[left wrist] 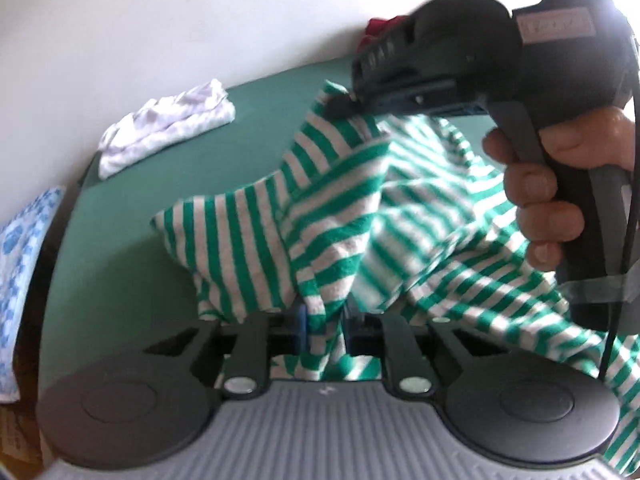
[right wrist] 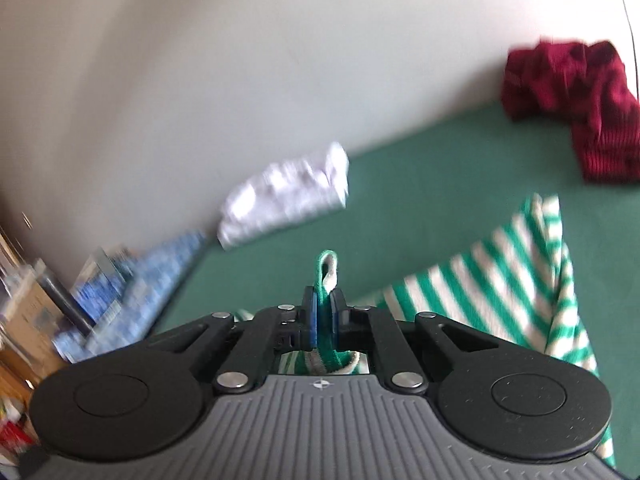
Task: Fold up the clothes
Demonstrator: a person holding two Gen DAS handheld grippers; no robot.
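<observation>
A green-and-white striped garment [left wrist: 328, 208] hangs bunched above the green tabletop [left wrist: 120, 248], held up at two places. My left gripper [left wrist: 326, 322] is shut on a lower fold of it, and cloth drapes over its fingers. My right gripper [left wrist: 346, 102], gripped by a person's hand [left wrist: 548, 200], pinches a higher corner. In the right wrist view, the right gripper [right wrist: 325, 316] is shut on a green hem loop that pokes out past the blue pads [right wrist: 309, 316]. The rest of the striped garment [right wrist: 500, 292] falls away to the right.
A folded white garment [left wrist: 168, 128] [right wrist: 284, 196] lies at the table's far side by the wall. A crumpled dark red garment [right wrist: 572, 100] sits at the far right. Blue patterned fabric [left wrist: 20, 260] [right wrist: 132, 280] and clutter lie beyond the left edge.
</observation>
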